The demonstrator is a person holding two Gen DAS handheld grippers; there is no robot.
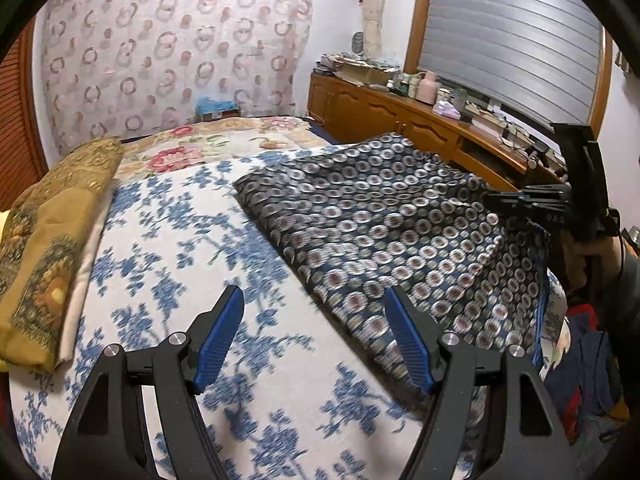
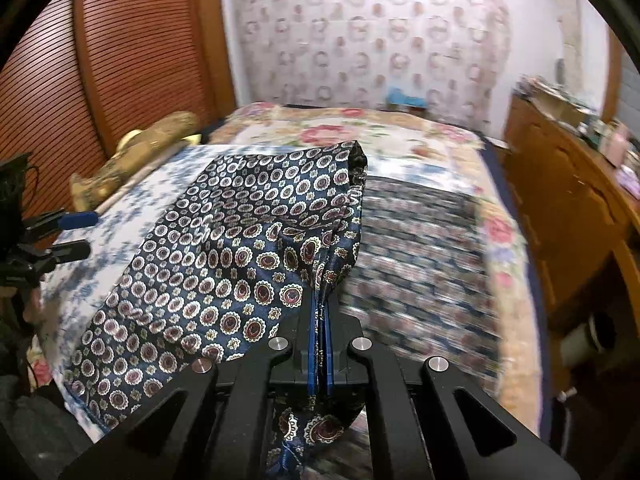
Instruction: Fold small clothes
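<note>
Navy patterned garment [image 2: 224, 248] | spread on blue-flowered bedspread [image 1: 168, 240], one edge lifted | right gripper [image 2: 320, 320] clamped tight on that edge | left gripper [image 1: 316, 340] spread wide, empty, above bedspread beside garment

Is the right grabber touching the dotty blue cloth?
Touching. In the right wrist view, the right gripper has its blue pads shut on a fold of the patterned cloth, which lifts off the bed.

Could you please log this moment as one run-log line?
right gripper: shut on patterned garment, edge lifted | left gripper: open, empty | bed: garment partly spread
</note>
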